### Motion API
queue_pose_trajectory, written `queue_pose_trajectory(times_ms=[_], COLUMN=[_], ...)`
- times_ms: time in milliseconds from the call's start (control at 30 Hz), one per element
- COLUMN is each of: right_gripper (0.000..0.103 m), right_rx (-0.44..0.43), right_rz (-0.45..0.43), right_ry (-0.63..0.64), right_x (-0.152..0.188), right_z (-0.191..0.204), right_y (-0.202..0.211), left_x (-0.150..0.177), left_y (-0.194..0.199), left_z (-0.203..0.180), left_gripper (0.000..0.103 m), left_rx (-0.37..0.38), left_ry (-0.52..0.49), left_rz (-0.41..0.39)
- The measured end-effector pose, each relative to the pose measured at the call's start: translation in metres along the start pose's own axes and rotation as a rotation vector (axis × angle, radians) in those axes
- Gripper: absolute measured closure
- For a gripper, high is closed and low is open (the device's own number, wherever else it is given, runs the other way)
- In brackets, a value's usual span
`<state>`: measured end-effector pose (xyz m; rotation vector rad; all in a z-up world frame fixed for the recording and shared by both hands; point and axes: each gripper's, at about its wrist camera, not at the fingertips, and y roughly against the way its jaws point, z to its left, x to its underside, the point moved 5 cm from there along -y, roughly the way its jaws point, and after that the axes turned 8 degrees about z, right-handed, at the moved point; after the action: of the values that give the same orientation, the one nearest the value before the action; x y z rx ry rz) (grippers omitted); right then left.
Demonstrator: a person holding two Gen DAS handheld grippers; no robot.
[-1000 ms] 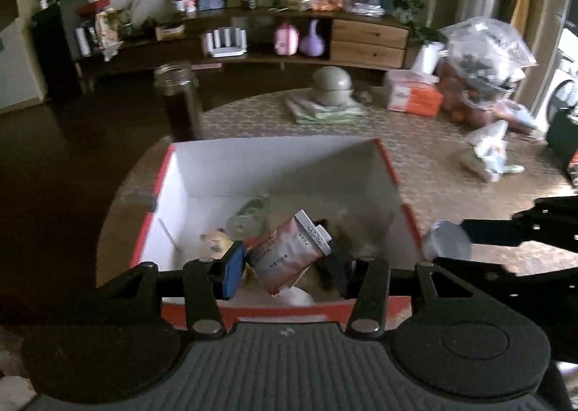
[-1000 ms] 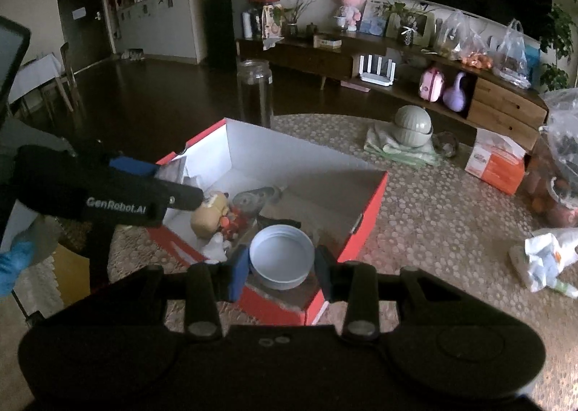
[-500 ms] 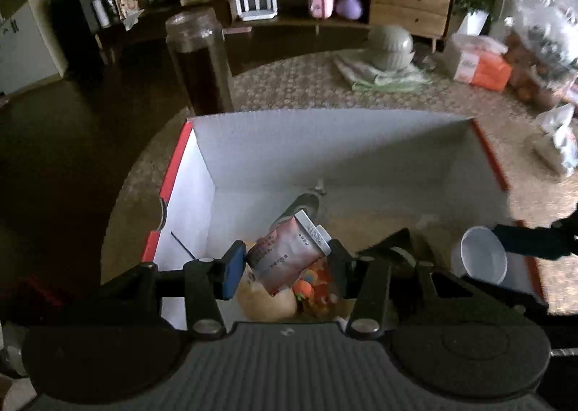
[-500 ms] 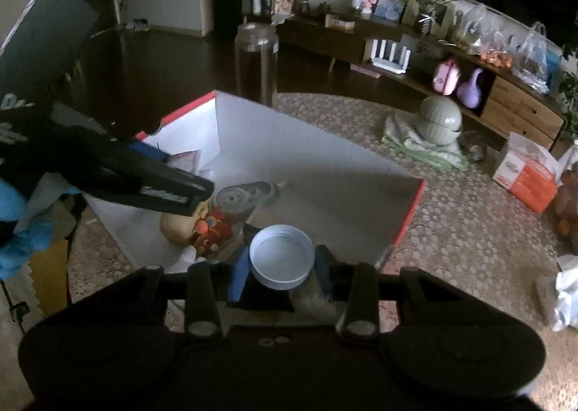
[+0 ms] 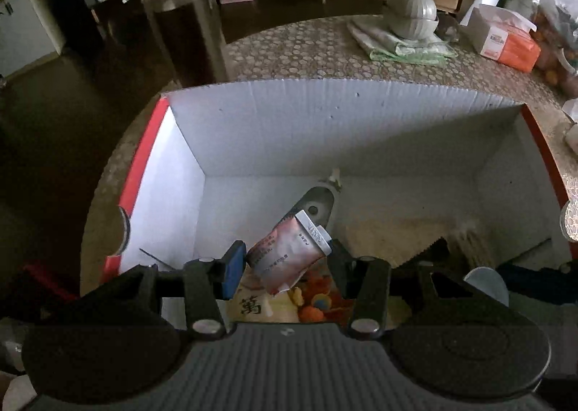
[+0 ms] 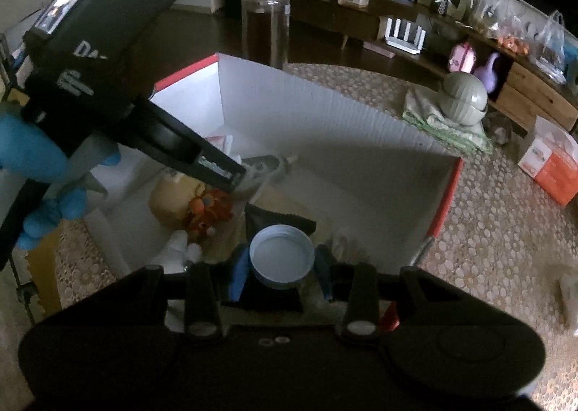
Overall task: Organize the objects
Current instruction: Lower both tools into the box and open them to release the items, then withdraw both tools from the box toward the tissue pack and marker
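**Two held items over the box: sachet and lid**

Left wrist view.
- Item: sachet (image 5: 289,253), a printed foil pouch with a white crimped top edge. Judged light, soft and crushable, slick on its faces; the stiffer sealed edge looks like the surest place to hold, though here it is taken across the body.
- Left tool (image 5: 287,264): partly closed, pads pinching the sachet at its sides, pouch tilted up to the right.
- Location: over the near end of the box (image 5: 253,129), above a yellow pack and an orange toy (image 5: 314,304). A grey tube (image 5: 318,203) lies on the box floor beyond. The box stands on the surface (image 5: 307,46), beside a tall jar (image 5: 184,24).

Right wrist view.
- Item: lid (image 6: 281,255), round, pale, shallow-rimmed. Judged light and rigid, smooth; the rim is the natural grip.
- Right tool (image 6: 281,272): narrowly set, closed on the lid across its rim, open side facing the camera.
- Location: over the near right part of the box, above a dark pouch (image 6: 280,221).
- The left tool reaches in from the left, held by a blue-gloved hand (image 6: 47,176).
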<state>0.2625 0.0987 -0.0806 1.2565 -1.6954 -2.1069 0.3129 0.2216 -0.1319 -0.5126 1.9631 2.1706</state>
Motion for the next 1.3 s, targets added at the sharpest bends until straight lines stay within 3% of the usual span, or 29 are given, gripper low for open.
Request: queue_pose_trajectory(times_ms=[200,300,367,567,1100,1200,1300], right_gripper=[0.055,0.051,0.041,0.041,0.04,0.039,0.039], right_rx=[0.007,0.003,-0.002,0.003,0.034,0.043,0.046], right_rz=[-0.003,-0.017,-0.032,-0.057,-0.14,-0.156,-0.17], right_ry=[0.023,0.026,0.026,0.019,-0.001,-0.016,-0.037], right_x=[0.001,0.002,0.002,0.004,0.032,0.042,0.052], right_z=[0.004,0.004,0.004,0.004,-0.007,-0.014,-0.022], right_y=[0.0,0.005,0.011,0.03,0.103,0.116,0.127], left_x=[0.0,-0.001,-0.001,0.005,0.036,0.045,0.053], left_y=[0.002,0.006,0.009,0.022,0.092,0.106,0.12], left_z=[0.001,0.001,0.0,-0.004,-0.034,-0.043,-0.055], left_gripper=[0.054,0.047,0.046,0.041,0.04,0.032,0.031], left_rx=[-0.001,0.005,0.012,0.015,0.034,0.055,0.081], left_ry=[0.01,0.019,0.026,0.038,-0.006,-0.01,-0.02], left_rz=[-0.009,-0.02,-0.026,-0.04,-0.122,-0.14,-0.153])
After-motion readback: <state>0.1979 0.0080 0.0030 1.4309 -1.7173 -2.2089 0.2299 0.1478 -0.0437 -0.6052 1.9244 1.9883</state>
